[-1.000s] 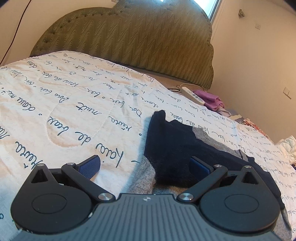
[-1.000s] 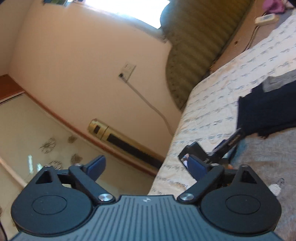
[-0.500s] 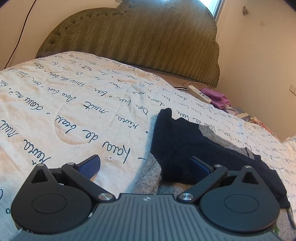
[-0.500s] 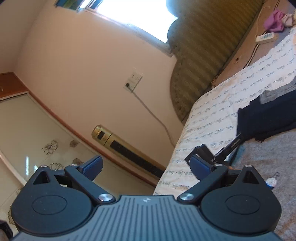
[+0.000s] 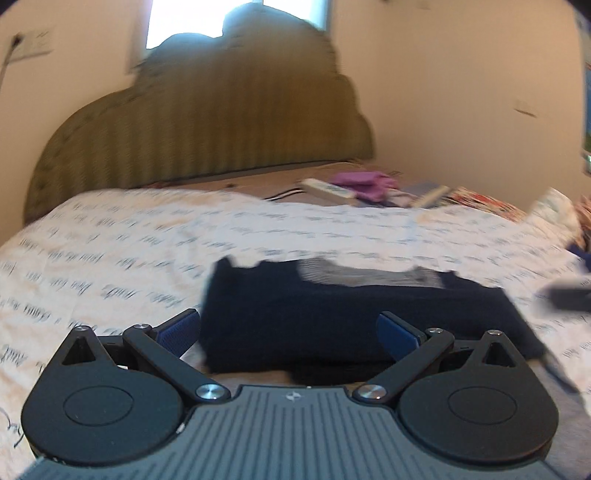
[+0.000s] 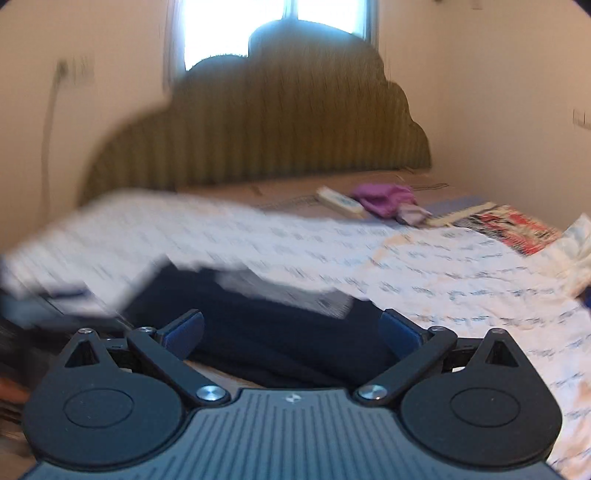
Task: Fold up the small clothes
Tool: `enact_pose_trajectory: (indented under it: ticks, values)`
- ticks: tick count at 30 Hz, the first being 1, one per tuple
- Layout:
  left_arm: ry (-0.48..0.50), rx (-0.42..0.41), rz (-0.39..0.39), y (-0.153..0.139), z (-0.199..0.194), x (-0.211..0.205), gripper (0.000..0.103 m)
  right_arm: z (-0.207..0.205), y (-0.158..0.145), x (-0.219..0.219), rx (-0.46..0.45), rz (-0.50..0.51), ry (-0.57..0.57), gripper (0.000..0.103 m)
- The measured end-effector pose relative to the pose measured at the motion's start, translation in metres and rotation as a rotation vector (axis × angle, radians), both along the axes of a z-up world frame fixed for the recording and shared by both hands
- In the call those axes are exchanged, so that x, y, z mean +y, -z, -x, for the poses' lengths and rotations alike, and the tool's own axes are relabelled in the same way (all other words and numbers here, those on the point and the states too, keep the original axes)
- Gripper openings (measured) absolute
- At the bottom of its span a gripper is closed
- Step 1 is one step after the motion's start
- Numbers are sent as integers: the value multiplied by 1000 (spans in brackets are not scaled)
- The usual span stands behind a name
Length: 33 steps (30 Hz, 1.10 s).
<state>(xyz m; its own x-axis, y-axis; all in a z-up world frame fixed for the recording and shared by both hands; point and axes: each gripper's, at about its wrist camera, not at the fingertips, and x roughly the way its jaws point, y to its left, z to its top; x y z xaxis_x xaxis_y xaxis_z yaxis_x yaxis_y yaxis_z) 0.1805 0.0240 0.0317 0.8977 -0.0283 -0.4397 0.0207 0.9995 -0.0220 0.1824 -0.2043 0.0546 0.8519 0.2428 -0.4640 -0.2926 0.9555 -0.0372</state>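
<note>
On the bed's script-printed quilt [image 5: 110,251], below an olive headboard [image 5: 207,129] and bright window [image 6: 273,29], a folded navy garment [image 5: 332,314] lies before the left gripper [image 5: 288,332] and right gripper [image 6: 291,332], both spread empty.

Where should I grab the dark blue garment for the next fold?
Probably the left near corner of the dark blue garment, coming from the left with the left gripper. That edge lies free on the bedspread; grey cloth shows along its far edge.
</note>
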Motion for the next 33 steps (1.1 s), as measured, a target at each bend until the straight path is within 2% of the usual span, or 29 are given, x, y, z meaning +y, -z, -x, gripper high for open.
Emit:
enact_pose_trajectory:
  ticks: [2,6,10,14,17,19,33]
  values:
    - [62,-12,-26,-10,12,-18,103,-15,21,9,73,60,28,102]
    - [100,11,-57,-14,41,-31,103,7,36,5,103,-5,-6,102]
    - [111,74,-34,0,73,-27,103,40,42,-7,122,-36,-13,102]
    - [85,113,-60,15,106,-21,103,69,50,-18,175,-83,-28,102]
    - [59,128,-25,20,129,-11,103,89,56,-22,194,-106,-29,102]
    - [50,127,-8,21,139,-7,103,98,59,-23,211,-116,-29,102]
    - [100,172,-65,37,180,-21,103,141,93,-17,324,-129,-22,102]
